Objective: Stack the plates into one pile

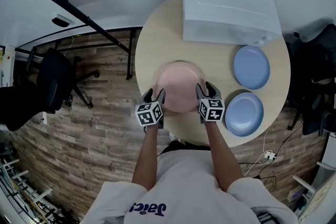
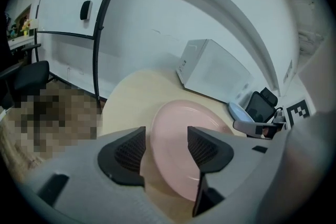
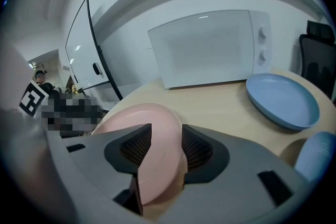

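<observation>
Between left tool (image 1: 155, 95) and right tool (image 1: 206, 89), both released, lies a round pale-pink plate (image 1: 180, 85).

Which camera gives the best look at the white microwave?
The right gripper view: the microwave faces that camera, so its whole door and two knobs show. The head view sees only its top from above. The left gripper view catches it small and at an angle.
</observation>
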